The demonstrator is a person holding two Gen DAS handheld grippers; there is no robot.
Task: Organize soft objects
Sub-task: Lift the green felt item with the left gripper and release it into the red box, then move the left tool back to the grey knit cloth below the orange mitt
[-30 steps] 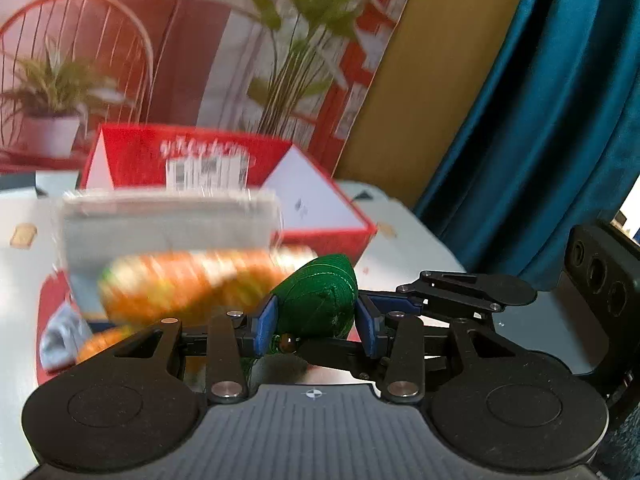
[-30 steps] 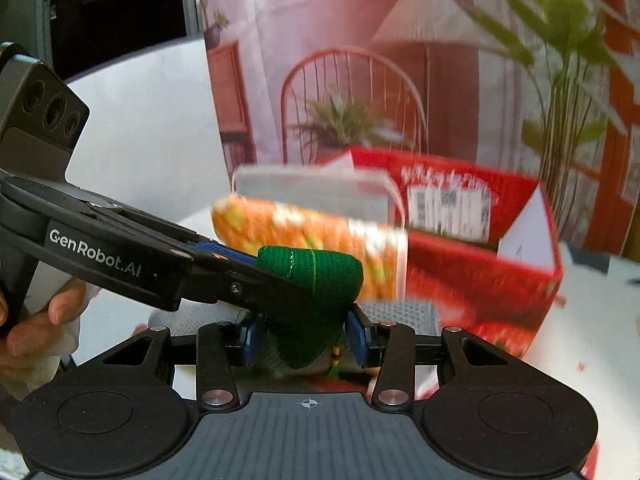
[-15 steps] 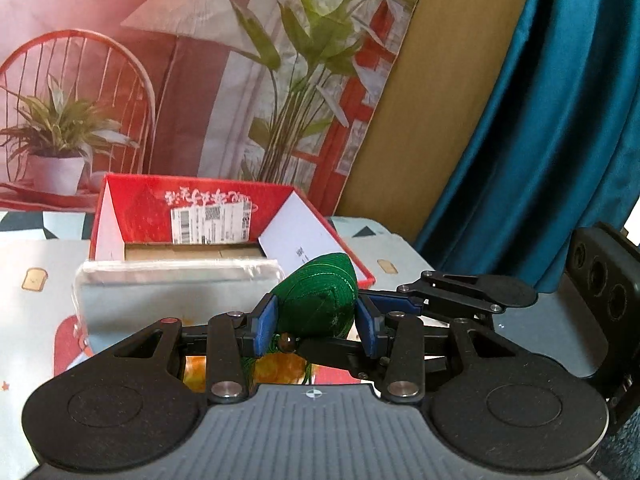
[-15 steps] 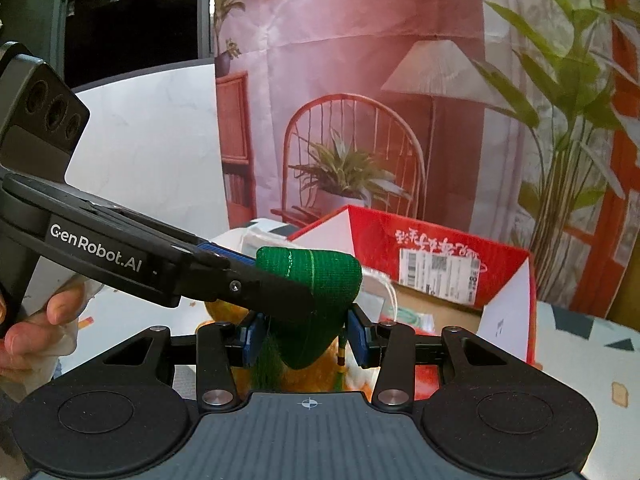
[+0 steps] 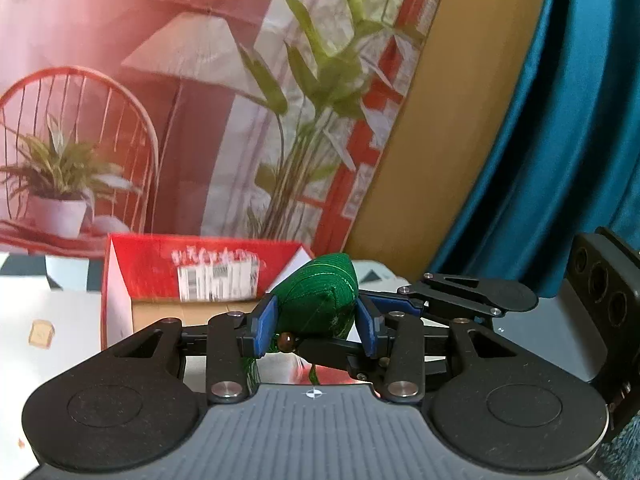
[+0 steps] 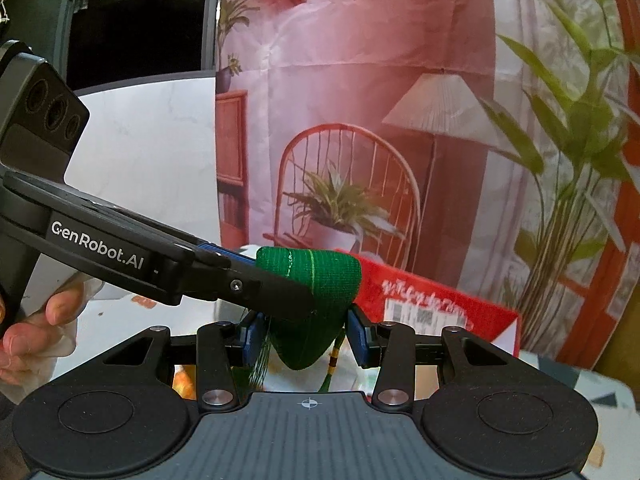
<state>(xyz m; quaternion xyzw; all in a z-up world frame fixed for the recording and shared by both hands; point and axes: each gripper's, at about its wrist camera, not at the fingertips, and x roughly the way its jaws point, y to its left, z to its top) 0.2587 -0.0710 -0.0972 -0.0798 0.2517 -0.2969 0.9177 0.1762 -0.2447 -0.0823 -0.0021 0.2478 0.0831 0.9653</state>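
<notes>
A green stuffed pouch [image 5: 320,300] with a bead and green tassel hangs between both grippers. My left gripper [image 5: 316,322] is shut on it, blue pads pressing its sides. My right gripper [image 6: 306,340] is also shut on the same pouch [image 6: 316,320] from the other side. The left gripper's arm crosses the right wrist view from the left and covers part of the pouch. The right gripper's fingers [image 5: 460,292] reach in from the right in the left wrist view. The open red cardboard box [image 5: 192,272] stands behind and below the pouch; it also shows in the right wrist view [image 6: 432,300].
A white table [image 5: 52,332] carries the box. A printed backdrop with a chair, lamp and plants hangs behind. A teal curtain [image 5: 560,140] is at the right. A bit of an orange patterned item [image 6: 182,384] shows below the right gripper.
Both grippers have lifted the green pouch higher. The orange patterned cushion and grey item have dropped out of the left view. The box now sits lower in both views.
</notes>
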